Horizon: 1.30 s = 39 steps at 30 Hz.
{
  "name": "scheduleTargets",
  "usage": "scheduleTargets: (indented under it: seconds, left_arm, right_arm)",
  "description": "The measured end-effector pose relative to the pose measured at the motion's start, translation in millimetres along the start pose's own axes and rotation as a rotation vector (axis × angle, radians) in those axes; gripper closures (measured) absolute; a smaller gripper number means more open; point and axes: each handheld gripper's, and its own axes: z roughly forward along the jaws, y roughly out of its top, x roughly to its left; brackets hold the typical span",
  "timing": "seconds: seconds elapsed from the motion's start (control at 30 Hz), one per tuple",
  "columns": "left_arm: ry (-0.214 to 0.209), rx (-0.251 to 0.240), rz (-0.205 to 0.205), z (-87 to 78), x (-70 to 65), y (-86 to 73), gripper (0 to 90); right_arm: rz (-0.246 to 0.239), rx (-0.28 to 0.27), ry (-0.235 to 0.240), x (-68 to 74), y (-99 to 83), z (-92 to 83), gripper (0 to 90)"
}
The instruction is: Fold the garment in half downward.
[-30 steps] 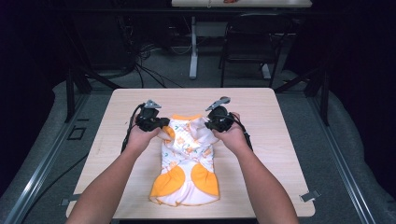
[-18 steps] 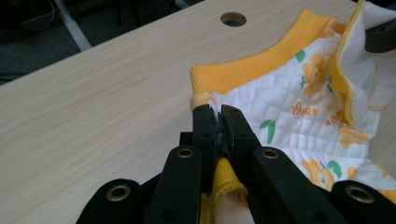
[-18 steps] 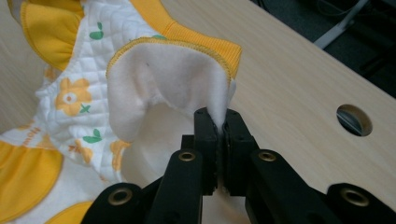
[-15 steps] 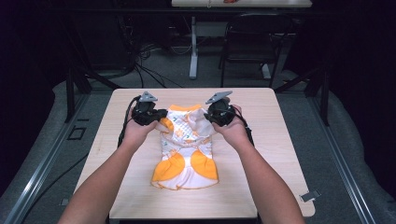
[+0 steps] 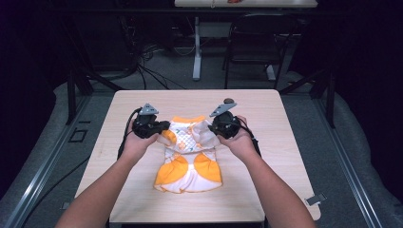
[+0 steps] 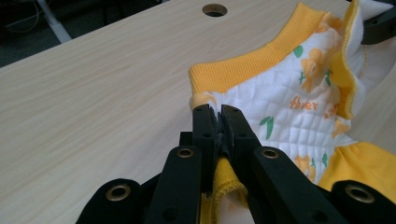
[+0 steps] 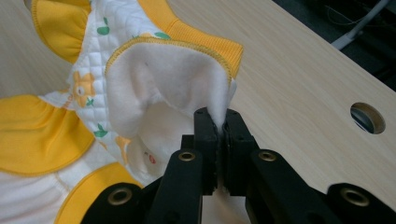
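Carried toward the tabletop's [image 5: 142, 102] far edge since a second ago, the baby garment [image 5: 190, 152] lies mid-table. Left gripper [image 6: 219, 112] and right gripper [image 7: 217, 116] each clamp its top corners.

White quilted garment [image 5: 190, 152] with orange trim (green leaf prints); pale wood-grain table [image 5: 266, 123].

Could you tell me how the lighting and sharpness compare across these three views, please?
High view: table lit, surroundings dark, slightly soft. Left gripper view: garment sharp and evenly lit, no glare. Right gripper view: fleece lining bright, near jaws a little soft.
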Motion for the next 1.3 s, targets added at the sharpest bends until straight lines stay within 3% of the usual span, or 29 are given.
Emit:
scheduleTargets:
  seconds: [0.73, 1.03, 1.3]
  left_arm:
    - [-0.055, 0.027, -0.014, -5.1, -11.4, -32.4, 85.3]
    - [-0.077, 0.037, -0.014, -5.9, -18.6, -44.0, 85.3]
    - [-0.095, 0.049, -0.007, -5.2, -26.1, -57.7, 85.3]
  right_arm:
    - [-0.035, 0.046, 0.049, 22.5, -24.6, -0.8, 85.8]
    - [-0.011, 0.049, 0.078, 31.2, -39.6, -0.8, 85.7]
    - [-0.018, 0.062, 0.105, 39.6, -54.6, 1.0, 85.5]
